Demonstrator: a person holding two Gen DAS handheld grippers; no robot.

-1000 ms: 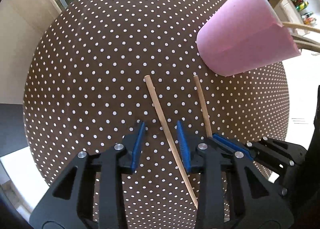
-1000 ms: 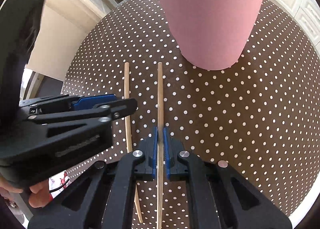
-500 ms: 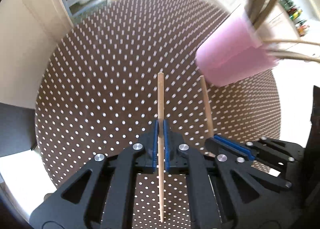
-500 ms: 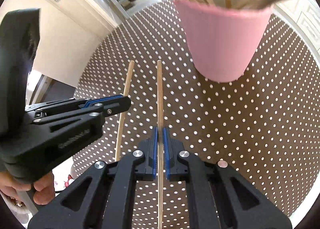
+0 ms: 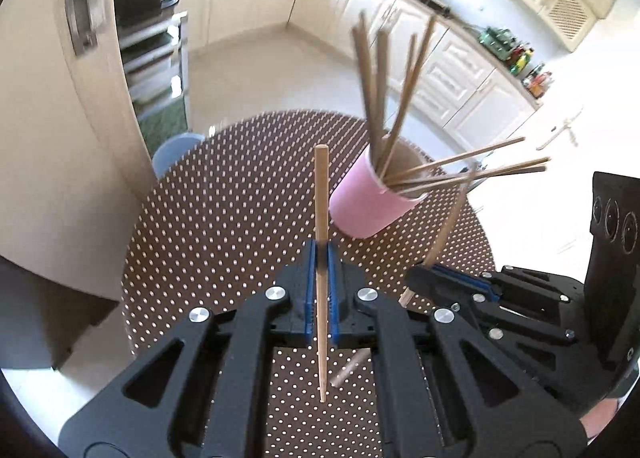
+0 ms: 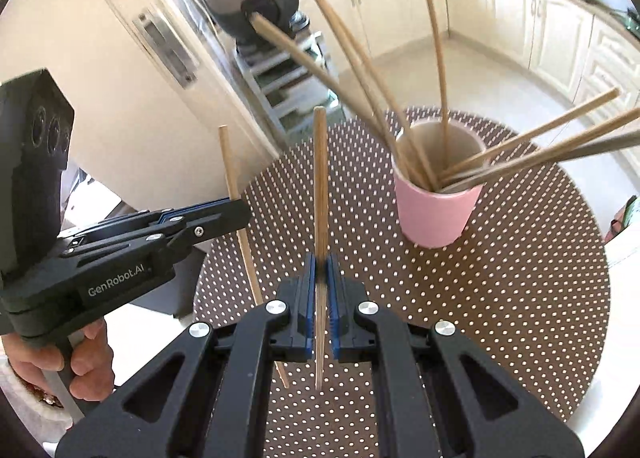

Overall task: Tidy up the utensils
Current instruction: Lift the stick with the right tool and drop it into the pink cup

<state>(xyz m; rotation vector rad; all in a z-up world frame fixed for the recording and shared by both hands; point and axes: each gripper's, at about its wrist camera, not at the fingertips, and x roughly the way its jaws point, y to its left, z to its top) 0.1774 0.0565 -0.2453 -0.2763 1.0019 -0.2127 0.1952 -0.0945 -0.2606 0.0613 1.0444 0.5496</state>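
Both of our tongs have come up off the round brown tablecloth with white dots, and each now carries a stick. The left gripper, which stood open around its slim pale wooden chopstick a second ago, has clamped fully shut on it; the stick runs between the blue pads, its blunt end ahead of the tips. The right gripper was already closed tight on the second wooden chopstick and remains so.

No loose sticks are left lying on the cloth that we can see. The pink paper cup with its splayed bundle of chopsticks stands ahead and to the right of both tongs, lower than before. We judge the pick-up done and what remains is carrying both sticks over the cup's mouth.
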